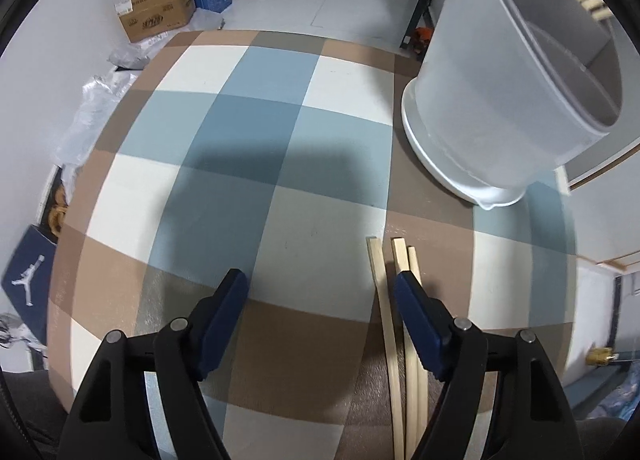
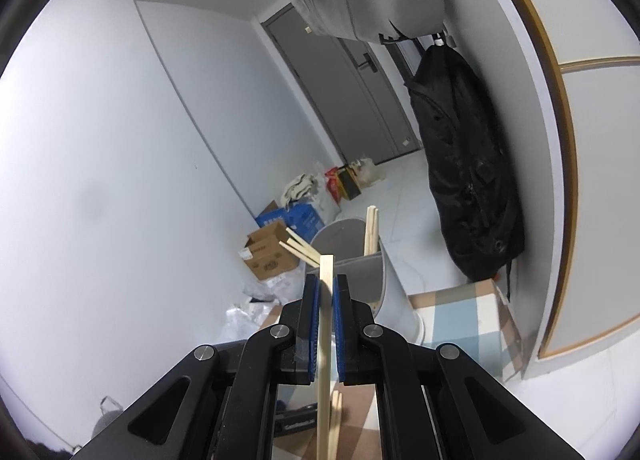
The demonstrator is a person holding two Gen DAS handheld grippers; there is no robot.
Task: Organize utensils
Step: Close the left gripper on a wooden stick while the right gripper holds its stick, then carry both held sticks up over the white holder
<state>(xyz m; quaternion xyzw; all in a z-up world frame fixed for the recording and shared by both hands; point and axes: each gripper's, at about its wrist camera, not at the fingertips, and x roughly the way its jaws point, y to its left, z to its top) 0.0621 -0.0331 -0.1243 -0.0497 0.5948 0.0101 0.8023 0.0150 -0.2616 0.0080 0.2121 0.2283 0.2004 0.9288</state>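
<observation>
My right gripper point(image 2: 325, 292) was clamped on one chopstick point(image 2: 325, 324), held upright near the holder point(image 2: 384, 284), where others already stood. My left gripper point(image 1: 320, 296) hung wide open and empty over three chopsticks on the table point(image 1: 390, 324), its right finger over them. They looked light, stiff and smooth, likely to roll; I judged a mid-shaft pinch safest.
</observation>
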